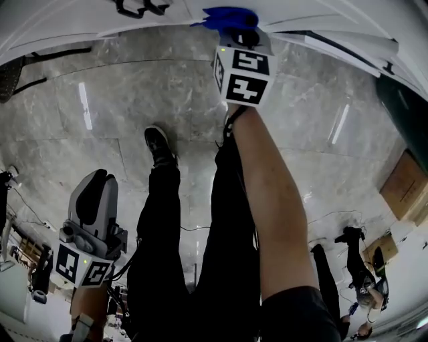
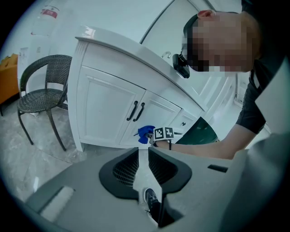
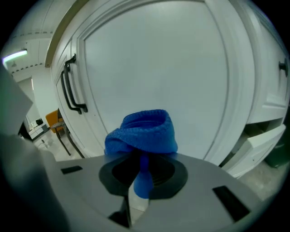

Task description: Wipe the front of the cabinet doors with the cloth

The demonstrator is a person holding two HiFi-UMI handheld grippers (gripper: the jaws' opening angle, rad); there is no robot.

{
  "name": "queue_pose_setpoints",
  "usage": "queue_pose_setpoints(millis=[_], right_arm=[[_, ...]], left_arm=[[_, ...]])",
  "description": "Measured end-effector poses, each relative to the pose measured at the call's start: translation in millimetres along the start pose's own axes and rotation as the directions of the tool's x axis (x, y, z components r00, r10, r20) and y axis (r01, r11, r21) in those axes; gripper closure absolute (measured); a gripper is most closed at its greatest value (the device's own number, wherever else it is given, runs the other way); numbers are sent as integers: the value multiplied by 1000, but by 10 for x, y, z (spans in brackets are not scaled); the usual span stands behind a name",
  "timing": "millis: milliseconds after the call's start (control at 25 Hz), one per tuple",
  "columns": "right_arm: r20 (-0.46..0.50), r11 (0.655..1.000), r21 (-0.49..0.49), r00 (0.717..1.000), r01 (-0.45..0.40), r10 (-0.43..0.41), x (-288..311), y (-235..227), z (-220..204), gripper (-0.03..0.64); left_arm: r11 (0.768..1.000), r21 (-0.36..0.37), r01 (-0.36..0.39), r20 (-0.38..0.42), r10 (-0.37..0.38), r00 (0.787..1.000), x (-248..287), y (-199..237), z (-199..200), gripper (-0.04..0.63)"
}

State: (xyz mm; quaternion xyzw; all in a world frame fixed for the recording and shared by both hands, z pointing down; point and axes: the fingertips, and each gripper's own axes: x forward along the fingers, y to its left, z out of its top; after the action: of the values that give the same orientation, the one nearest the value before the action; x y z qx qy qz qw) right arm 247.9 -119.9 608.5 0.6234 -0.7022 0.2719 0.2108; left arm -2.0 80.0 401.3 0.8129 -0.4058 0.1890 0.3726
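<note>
The right tool (image 3: 144, 176) is clenched on the blue cloth (image 3: 144, 131), whose bunched end is at the white cabinet door (image 3: 158, 68) panel, though contact is unclear. The left tool (image 2: 142, 156) hangs empty, jaws slightly apart. Wiping seems under way; the next move calls for pressing and sweeping across

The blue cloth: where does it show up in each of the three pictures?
Head view: cloth at top centre, by the white cabinet.
Left gripper view: small, mid-picture, low on the cabinet front.
Right gripper view: large, centre, clamped in the right gripper.
Shared landmark: the black door handles, seen in all three.
</note>
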Motion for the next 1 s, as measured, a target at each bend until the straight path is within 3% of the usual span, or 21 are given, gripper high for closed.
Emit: queue_pose_setpoints(millis=[280, 480, 640, 1000], right_arm=[[-24, 996, -6, 996, -88, 88, 239, 663, -93, 574], [-19, 971, -68, 974, -227, 227, 245, 1284, -86, 574], [-9, 978, -31, 979, -205, 204, 241, 954, 11, 575], [-23, 990, -48, 991, -132, 131, 21, -8, -140, 575]], left_arm=[[999, -20, -32, -3, 32, 999, -124, 229, -48, 528], [999, -23, -31, -14, 31, 999, -58, 128, -56, 528], [1000, -15, -1, -20, 0, 1000, 94, -70, -66, 528], [999, 28, 18, -55, -16, 998, 408, -371, -126, 528]])
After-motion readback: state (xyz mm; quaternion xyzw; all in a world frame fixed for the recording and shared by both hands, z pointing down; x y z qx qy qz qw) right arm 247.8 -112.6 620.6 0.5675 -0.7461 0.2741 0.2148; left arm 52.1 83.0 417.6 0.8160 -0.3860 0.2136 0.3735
